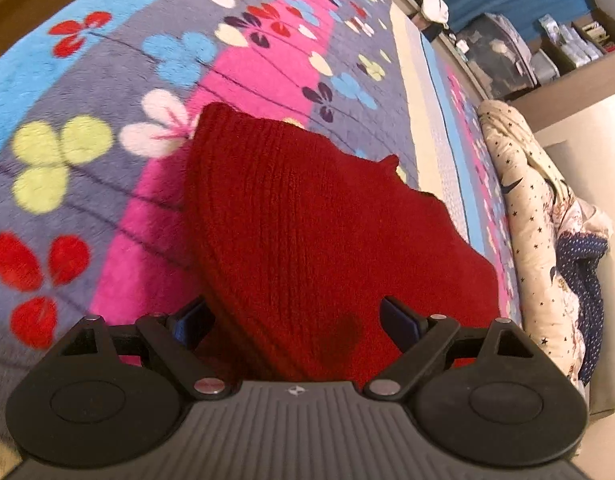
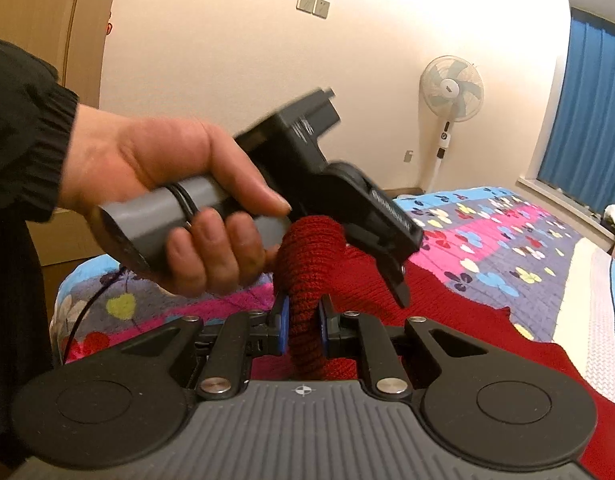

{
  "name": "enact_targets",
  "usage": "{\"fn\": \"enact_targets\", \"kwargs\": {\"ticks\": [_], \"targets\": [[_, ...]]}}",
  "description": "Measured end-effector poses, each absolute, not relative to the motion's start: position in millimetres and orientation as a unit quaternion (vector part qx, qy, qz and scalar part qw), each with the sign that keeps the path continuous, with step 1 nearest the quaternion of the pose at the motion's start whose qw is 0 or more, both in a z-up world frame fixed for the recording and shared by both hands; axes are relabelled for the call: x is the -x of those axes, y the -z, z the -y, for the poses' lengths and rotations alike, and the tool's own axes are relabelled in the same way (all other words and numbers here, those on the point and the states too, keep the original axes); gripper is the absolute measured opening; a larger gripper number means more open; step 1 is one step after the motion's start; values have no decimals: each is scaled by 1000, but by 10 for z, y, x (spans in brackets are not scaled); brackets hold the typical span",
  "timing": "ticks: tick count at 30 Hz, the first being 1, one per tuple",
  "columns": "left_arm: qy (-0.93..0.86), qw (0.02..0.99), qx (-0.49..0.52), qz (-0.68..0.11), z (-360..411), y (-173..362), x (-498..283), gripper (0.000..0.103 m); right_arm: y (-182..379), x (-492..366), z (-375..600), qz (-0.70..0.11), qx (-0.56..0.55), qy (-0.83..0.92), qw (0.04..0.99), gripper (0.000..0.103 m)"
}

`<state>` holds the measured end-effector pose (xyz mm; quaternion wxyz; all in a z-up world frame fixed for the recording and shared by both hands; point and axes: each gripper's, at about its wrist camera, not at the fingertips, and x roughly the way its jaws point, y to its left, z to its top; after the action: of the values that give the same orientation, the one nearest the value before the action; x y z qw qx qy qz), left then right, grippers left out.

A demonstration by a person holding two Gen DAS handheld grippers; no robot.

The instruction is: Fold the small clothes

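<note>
- Garment: red knit sweater [image 1: 307, 216] lies on the bed's flowered blanket [image 1: 107, 92], mostly flat, one rolled edge lifted.
- Right gripper [image 2: 303, 326]: jaws pressed onto a bunched roll of the knit, pinching it off the blanket.
- Left gripper [image 1: 295, 320]: jaws spread wide, knit lying between them, nothing pinched. In the right wrist view the left hand [image 2: 167, 196] holds this tool just above the same roll.
- Judgement, step in hand: left side needs its own hold before the fold is carried over. Close on one edge only, near the right gripper's pinch, then lift both evenly so the knit does not stretch or sag.
- Orientation: long axis appears to run from the grippers toward the bed's far edge by the curtain [image 2: 587, 112]; which end is the collar I cannot tell.
</note>
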<state>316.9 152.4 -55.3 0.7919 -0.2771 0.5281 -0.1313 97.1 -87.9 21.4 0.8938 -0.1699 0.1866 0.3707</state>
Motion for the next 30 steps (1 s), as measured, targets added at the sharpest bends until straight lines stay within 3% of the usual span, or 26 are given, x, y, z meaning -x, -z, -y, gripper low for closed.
{"fn": "enact_targets", "kwargs": {"ticks": [5,9,12,22,30], "targets": [[136,793,272,-529,-1449,589,-3304,80,-226,-978,886,-186,170,-369,895,14],[132,805,245,-524,-1441,562,-3313,50,-188,-988,872,-179,173,-375,893,14],[141,815,247,-504,-1514,468,-3242,36,-169,-937,870,-166,173,-375,895,14],[177,875,275,-357,-1921,-281,-2510,32,-504,-521,803,-75,122,-402,904,13],[100,872,222,-425,-1824,-168,-2326,35,-371,-541,887,-164,48,-394,903,13]]}}
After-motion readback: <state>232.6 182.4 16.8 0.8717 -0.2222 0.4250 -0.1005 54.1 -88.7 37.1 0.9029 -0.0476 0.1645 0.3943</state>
